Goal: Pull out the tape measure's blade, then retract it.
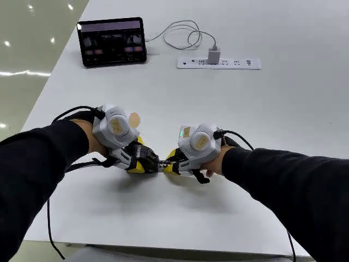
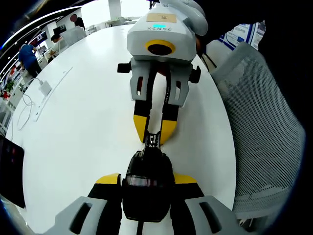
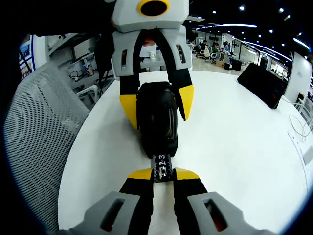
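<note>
ITEM: black hard-plastic tape measure case (image 2: 146,188), likely rigid, light | LOC: low over white tabletop (image 1: 218,98), clamped in left tongs (image 2: 146,180) | right tongs (image 3: 162,176) pinch short printed blade (image 3: 162,166) (probably thin, springy, slippery) | HOLD: near tip, pull straight

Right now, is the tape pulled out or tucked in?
Barely out: a short bit of numbered blade shows between the black case and the right gripper.

Read the digits 2 and 3 on the blade (image 3: 162,165) of the tape measure (image 3: 156,115), at the right gripper (image 3: 163,175). Found other print too blurred.
</note>
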Available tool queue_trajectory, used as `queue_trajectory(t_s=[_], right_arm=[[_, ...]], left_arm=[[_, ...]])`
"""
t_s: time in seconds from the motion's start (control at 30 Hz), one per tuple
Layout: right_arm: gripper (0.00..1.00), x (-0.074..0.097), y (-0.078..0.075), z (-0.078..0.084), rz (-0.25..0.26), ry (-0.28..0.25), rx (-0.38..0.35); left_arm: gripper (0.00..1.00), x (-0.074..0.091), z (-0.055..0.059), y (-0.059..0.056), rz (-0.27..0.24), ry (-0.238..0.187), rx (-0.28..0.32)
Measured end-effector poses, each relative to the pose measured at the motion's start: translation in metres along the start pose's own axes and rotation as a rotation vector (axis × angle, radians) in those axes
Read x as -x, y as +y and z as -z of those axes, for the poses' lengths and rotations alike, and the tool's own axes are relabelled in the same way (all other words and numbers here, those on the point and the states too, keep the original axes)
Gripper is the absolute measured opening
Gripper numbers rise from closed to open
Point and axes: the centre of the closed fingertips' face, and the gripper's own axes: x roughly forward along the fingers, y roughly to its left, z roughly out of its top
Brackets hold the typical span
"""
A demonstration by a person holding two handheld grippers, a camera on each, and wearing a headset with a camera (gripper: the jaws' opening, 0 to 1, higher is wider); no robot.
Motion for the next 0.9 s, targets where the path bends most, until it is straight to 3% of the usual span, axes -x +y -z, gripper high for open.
queue_trajectory(t_s=[0.9], right_arm=[[0.1, 0.025, -0.002, 0.023, 0.018, 0.012, -0.02]], left_arm=[[0.34, -0.001, -0.002, -0.003, -0.001, 0.0, 0.009]])
